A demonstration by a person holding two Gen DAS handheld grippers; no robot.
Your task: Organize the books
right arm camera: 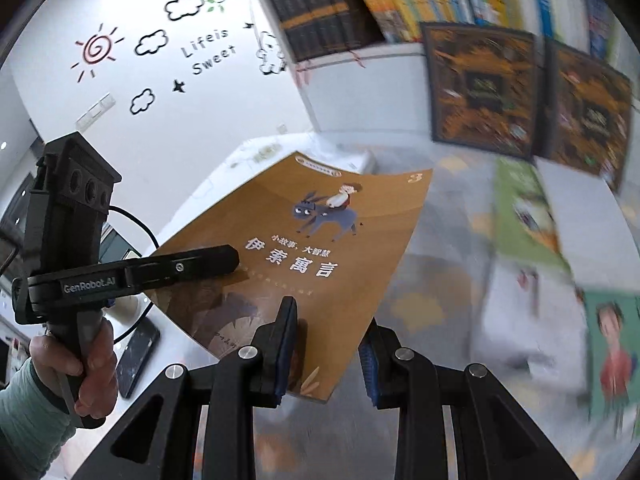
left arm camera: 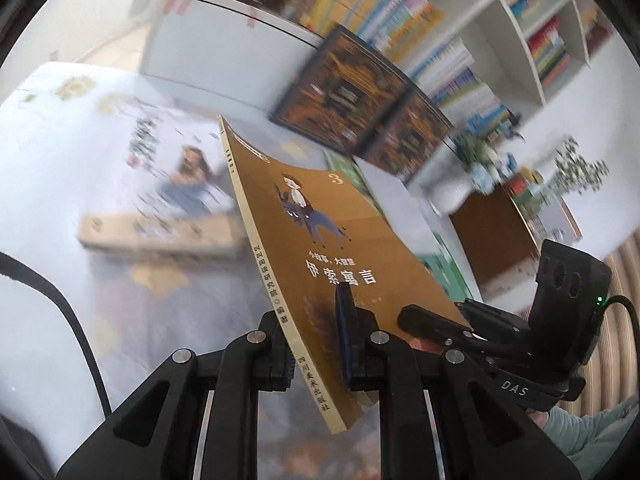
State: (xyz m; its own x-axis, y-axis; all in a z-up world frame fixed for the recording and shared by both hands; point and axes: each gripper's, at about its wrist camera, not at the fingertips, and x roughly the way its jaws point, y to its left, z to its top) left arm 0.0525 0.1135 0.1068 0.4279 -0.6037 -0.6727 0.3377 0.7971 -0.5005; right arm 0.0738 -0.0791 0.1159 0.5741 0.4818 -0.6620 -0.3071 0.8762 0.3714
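Paperback (left arm camera: 320, 248) hanging airborne over the worktop (right arm camera: 440, 300), left gripper (left arm camera: 316, 344) jaws clenching its spine edge, right gripper (right arm camera: 326, 348) jaws straddling the opposite corner, seemingly clamping; mismatched pulls are risking bending it.

white wall (right arm camera: 168, 128) with sun, cloud and "life is sweet" decals (right arm camera: 208, 52); white bookshelf (left arm camera: 516, 32) packed with spines; brown cabinet (left arm camera: 492, 232) beside it.

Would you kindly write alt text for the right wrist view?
An orange-brown book with a donkey-rider cover is held in the air between the right tongs, while the left tongs pinch its left edge. Behind, blurred books lie on a table below a bookshelf.
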